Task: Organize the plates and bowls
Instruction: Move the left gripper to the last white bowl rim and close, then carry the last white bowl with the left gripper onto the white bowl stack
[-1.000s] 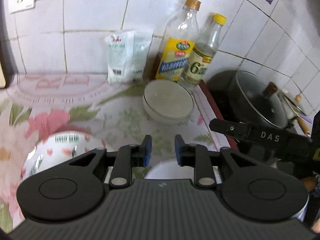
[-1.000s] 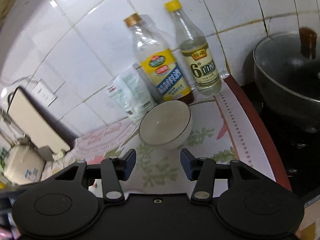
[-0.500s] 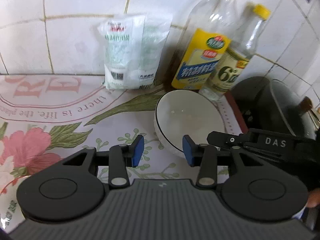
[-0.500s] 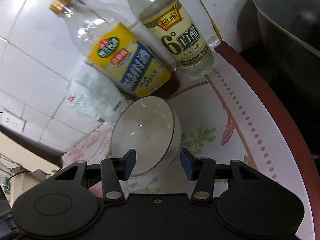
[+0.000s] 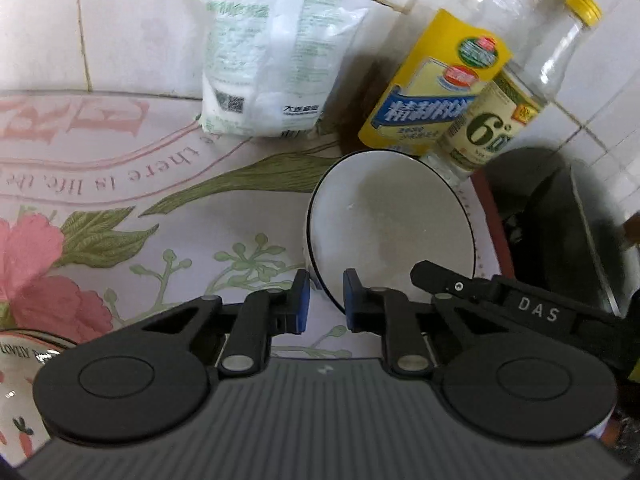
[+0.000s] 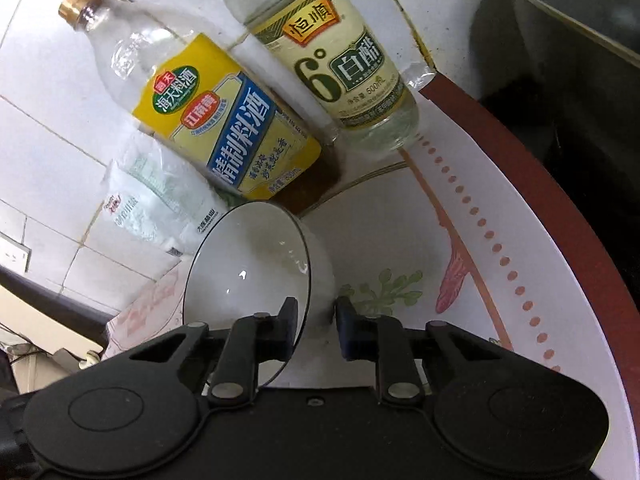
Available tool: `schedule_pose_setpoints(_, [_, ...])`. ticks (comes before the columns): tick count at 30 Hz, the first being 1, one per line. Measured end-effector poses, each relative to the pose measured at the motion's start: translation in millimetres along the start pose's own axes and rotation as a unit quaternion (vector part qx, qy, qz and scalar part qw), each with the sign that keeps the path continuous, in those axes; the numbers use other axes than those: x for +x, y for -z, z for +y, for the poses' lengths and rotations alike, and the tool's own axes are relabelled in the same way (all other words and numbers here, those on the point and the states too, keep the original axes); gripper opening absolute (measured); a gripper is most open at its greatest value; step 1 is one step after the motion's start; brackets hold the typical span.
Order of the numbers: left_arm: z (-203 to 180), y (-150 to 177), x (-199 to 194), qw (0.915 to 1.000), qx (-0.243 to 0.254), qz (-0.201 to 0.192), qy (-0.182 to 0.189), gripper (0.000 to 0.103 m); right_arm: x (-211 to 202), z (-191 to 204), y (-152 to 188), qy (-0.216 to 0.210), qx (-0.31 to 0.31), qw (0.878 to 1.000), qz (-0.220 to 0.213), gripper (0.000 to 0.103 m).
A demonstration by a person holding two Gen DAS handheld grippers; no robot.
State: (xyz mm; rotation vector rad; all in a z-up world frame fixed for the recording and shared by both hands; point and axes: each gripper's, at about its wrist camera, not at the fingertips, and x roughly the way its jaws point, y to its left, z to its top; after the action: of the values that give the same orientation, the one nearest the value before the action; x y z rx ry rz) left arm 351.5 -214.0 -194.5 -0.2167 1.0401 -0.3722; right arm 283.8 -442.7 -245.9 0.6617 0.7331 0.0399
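Note:
A white bowl with a thin dark rim [image 5: 390, 228] stands on the flowered tablecloth in front of two bottles; it also shows in the right wrist view [image 6: 256, 256]. My left gripper [image 5: 325, 300] straddles the bowl's near left rim, one blue pad outside and one inside, jaws narrowed on the wall. My right gripper [image 6: 316, 316] straddles the bowl's right rim the same way, and its black finger shows in the left wrist view [image 5: 480, 292]. A patterned bowl [image 5: 24, 364] sits at the lower left.
A yellow-labelled cooking wine bottle [image 6: 224, 120] and a white vinegar bottle [image 6: 340, 64] stand against the tiled wall behind the bowl. A white plastic bag [image 5: 272, 52] leans on the wall to their left. A dark lidded pot [image 5: 568, 216] sits to the right, past the cloth's red edge.
Both grippers have moved forward to the white bowl and their jaws have narrowed over its rim, left gripper on the left side, right gripper on the right side.

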Motion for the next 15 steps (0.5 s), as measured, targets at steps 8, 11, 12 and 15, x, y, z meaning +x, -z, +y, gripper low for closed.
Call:
schedule_pose_setpoints(8, [-11.3, 5.6, -4.8, 0.9991, 0.034, 0.001, -0.024, 0.014, -2.6, 6.4, 6.0, 0.017, -0.026, 1.0, -0.005, 0.019])
schedule_pose_setpoints(11, [-10.3, 10.9, -14.9, 0.9988, 0.039, 0.01, -0.027, 0.014, -17.6, 21.3, 16.5, 0.018, -0.072, 0.997, -0.028, 0.02])
schedule_pose_setpoints(12, [-9.9, 12.4, -21.0, 0.9991, 0.038, 0.006, -0.021, 0.014, -22.1, 25.1, 17.9, 0.021, -0.077, 0.996, -0.03, 0.02])
schedule_pose_setpoints(15, [-7.8, 16.3, -44.2, 0.9996, 0.027, -0.008, -0.007, 0.014, -36.9, 30.3, 20.1, 0.01, -0.066, 0.997, -0.035, 0.02])
